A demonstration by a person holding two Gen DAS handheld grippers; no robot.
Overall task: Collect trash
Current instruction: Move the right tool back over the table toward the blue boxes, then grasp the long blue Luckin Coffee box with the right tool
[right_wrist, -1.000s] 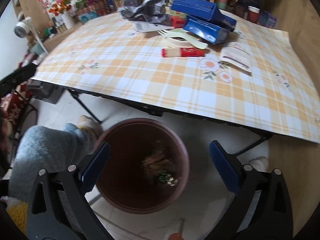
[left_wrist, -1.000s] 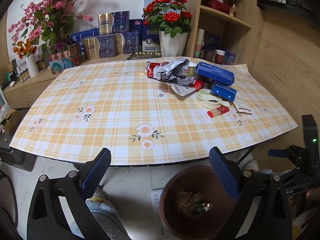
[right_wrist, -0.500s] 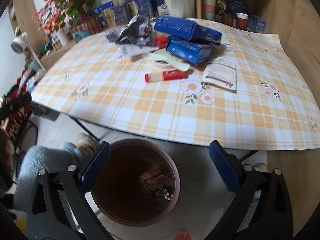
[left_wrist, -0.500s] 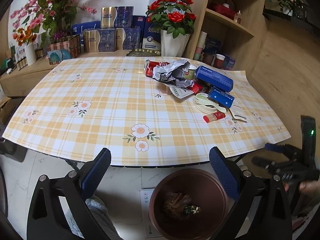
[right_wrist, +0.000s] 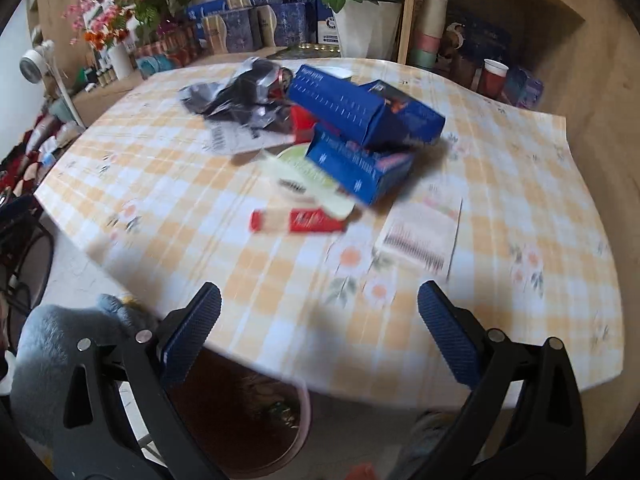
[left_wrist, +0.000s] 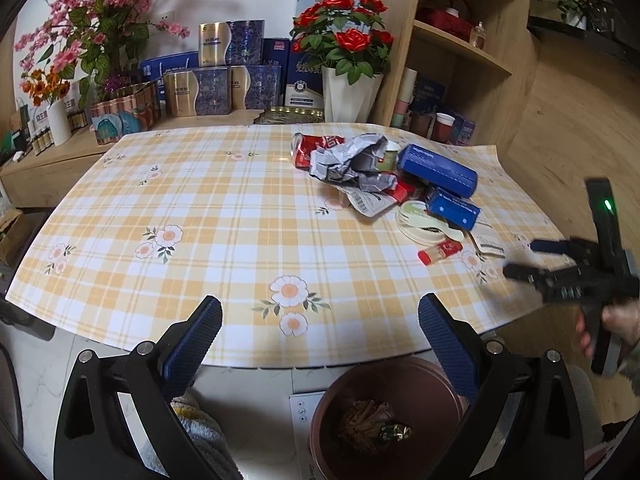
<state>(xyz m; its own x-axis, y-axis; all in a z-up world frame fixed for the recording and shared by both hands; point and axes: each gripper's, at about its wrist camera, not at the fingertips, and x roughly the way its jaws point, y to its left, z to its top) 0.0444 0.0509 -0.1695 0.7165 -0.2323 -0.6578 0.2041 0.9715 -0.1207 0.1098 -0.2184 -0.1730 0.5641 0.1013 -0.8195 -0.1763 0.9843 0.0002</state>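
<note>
Risen from the bin point(left_wrist: 384, 420), right gripper point(right_wrist: 320, 328) gapes over blurred trash; left gripper point(left_wrist: 320, 332) gapes too.

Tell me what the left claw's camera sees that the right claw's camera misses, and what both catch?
Only the left view shows the right claw from outside, held open in a hand, and the bin's contents. Only the right view shows a small white fan at the far left and the printed slip in full. Both show the blue boxes, the red tube and the crumpled wrapper.
</note>
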